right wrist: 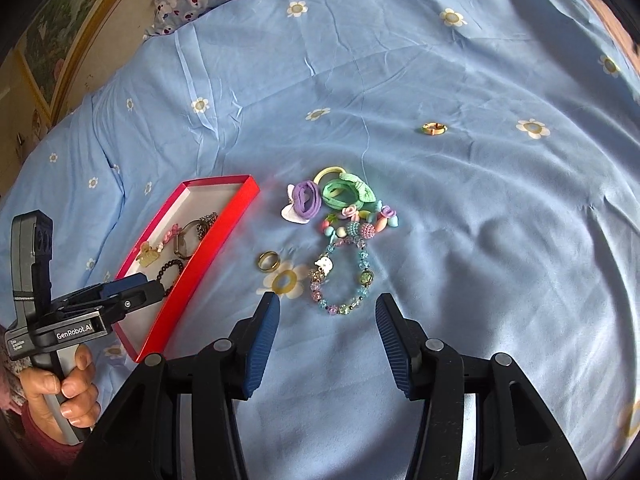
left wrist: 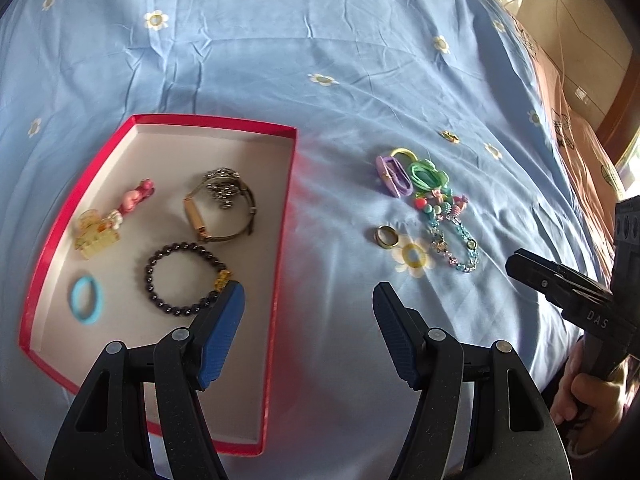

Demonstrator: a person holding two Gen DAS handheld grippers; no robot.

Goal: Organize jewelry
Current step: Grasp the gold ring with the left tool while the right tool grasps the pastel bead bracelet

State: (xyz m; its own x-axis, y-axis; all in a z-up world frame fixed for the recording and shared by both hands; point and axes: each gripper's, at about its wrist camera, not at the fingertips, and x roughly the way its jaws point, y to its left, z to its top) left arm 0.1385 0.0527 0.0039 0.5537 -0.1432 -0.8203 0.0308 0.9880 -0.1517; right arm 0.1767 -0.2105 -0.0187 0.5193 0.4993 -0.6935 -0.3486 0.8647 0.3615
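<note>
Both sets of jaws open, gripping nothing. Left gripper [left wrist: 308, 300] above the red box's [left wrist: 286, 216] right wall, over the dark bead bracelet [left wrist: 182, 280] inside. Right gripper [right wrist: 326, 308] just short of the pastel bead bracelet [right wrist: 344, 276] on the blue sheet [right wrist: 480, 200], beside a gold ring [right wrist: 269, 261]. Farther off, possibly another ring [right wrist: 434, 129].

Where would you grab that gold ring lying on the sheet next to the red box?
Probably from above, one finger inside the hoop and one outside, pinching the band of the gold ring. It lies flat on the soft bedsheet, so there is little side wall to catch. The right gripper stands open near it.
</note>
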